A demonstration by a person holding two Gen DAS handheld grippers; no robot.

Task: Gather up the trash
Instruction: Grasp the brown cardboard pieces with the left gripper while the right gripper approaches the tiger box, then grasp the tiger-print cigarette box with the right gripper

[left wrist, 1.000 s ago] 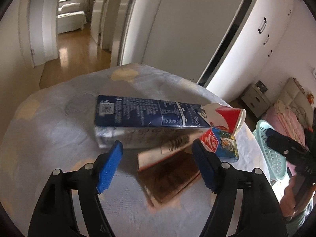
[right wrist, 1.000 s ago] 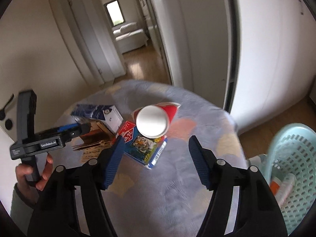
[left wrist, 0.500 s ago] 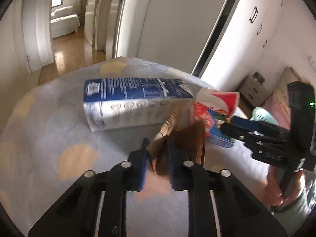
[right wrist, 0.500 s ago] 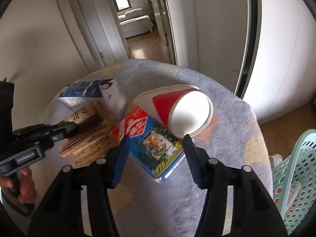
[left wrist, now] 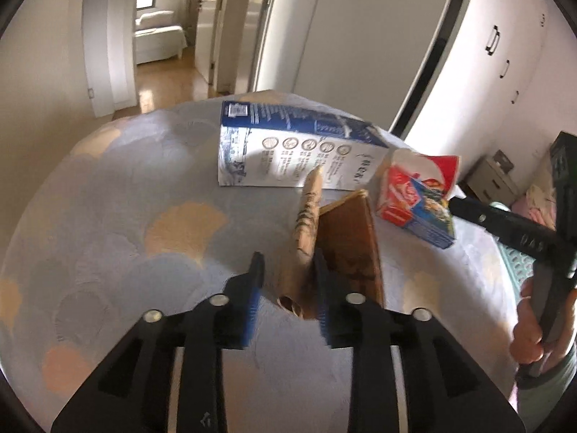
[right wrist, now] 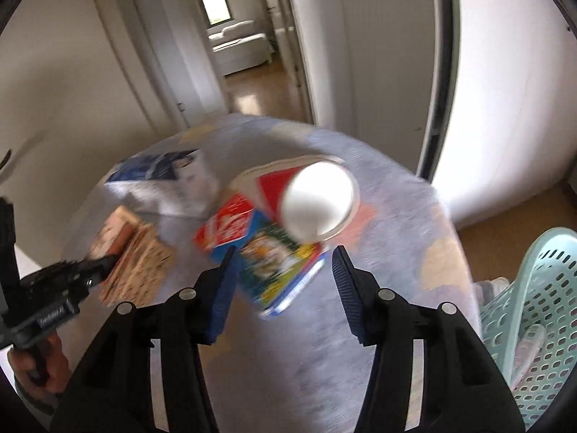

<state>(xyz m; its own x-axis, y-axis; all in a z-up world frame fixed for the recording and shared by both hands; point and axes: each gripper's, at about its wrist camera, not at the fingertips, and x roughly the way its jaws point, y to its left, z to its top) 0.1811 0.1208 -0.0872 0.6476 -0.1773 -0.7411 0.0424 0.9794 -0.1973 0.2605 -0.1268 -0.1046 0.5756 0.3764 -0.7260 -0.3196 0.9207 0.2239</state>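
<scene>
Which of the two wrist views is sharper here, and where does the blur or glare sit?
Left wrist view: mostly sharp, printing on the blue and white carton nearly legible; bright glare on the cupboard doors at right. Right wrist view: motion-smeared; the paper cup, colourful box and tablecloth streak, while the right gripper stays crisp.

Blurred carton point(right wrist: 158, 184); basket point(right wrist: 533, 303) cut off at edge.

White wardrobe doors point(left wrist: 512, 54), wooden hallway floor point(right wrist: 259, 86), sunlit white sofa point(left wrist: 158, 36)

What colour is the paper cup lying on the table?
Red and white; the paper cup shows best in the right wrist view.
</scene>
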